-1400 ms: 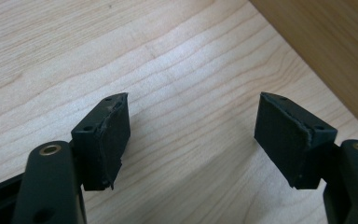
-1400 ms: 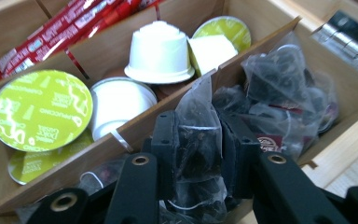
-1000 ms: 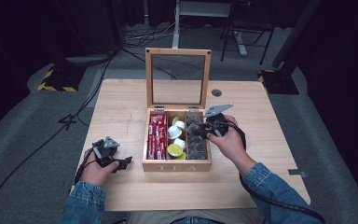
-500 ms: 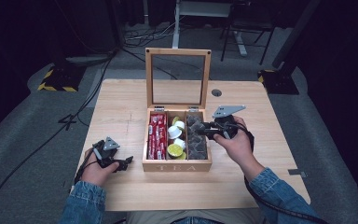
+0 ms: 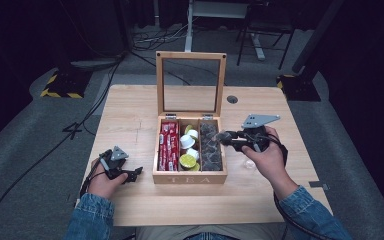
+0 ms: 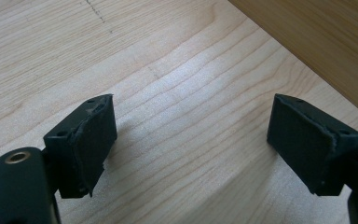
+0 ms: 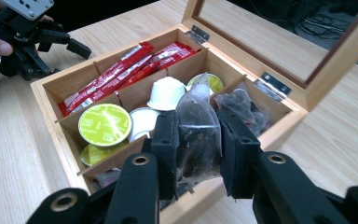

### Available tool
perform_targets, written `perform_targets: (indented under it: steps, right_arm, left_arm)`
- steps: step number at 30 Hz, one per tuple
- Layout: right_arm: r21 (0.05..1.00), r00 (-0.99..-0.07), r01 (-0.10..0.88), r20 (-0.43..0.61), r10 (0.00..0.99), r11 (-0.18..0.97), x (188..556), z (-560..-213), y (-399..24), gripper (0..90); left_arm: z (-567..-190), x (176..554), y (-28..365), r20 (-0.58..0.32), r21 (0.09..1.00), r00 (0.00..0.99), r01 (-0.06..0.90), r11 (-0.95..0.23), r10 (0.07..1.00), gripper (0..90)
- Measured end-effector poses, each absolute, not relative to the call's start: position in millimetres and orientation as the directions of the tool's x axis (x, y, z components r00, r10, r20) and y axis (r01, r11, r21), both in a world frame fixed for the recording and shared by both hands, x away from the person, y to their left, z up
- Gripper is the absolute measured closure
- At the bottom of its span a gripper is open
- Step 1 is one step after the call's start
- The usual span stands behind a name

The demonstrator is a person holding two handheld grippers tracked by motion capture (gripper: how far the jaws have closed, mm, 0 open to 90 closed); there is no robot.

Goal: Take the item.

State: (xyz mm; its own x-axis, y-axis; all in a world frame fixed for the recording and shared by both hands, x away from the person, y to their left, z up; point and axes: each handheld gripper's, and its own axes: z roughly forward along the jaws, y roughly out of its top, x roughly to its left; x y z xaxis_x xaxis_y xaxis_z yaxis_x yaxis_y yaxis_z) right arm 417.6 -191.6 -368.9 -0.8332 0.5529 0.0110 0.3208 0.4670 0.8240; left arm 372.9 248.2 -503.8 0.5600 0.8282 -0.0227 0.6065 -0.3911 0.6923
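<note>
The right tongs [image 7: 196,154] are clamped on a clear tea sachet [image 7: 198,135], lifting it out of the wooden box [image 5: 190,177], while the left tongs [image 6: 191,144], which have just been opening with nothing between them, rest spread apart near the worktop's [image 5: 130,120] front-left corner.

This looks like a lab or studio set up for recording. A pale wooden table [image 5: 130,107] stands alone on grey carpet [image 5: 25,145], ringed by darkness. Black cables [image 5: 145,42] trail over the floor behind it, among a yellow-and-black striped floor marker [image 5: 60,86] and the metal legs of a white desk [image 5: 190,30].
</note>
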Motion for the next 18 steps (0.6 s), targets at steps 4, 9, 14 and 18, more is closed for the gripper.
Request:
perform_targets:
  steps: [4, 9, 14, 18]
  right_arm:
    - [0.828, -0.822, 0.324, 0.007, 0.569, 0.458, 414, -365, -202, 69.7]
    - [0.819, -0.813, 0.331, -0.003, 0.582, 0.468, 411, -361, -216, 69.6]
    - [0.821, -0.797, 0.332, -0.019, 0.603, 0.465, 408, -357, -230, 69.7]
    - [0.83, -0.775, 0.346, -0.01, 0.632, 0.438, 405, -357, -246, 69.7]
  left_arm:
    - [-504, 373, 248, -0.022, 0.69, 0.558, 0.609, -0.391, 0.829, 16.1]
    - [-504, 374, 248, -0.023, 0.69, 0.558, 0.609, -0.391, 0.829, 16.0]
    - [-504, 373, 248, -0.02, 0.689, 0.558, 0.609, -0.393, 0.829, 16.1]
    - [-504, 373, 248, -0.017, 0.691, 0.557, 0.607, -0.393, 0.83, 16.2]
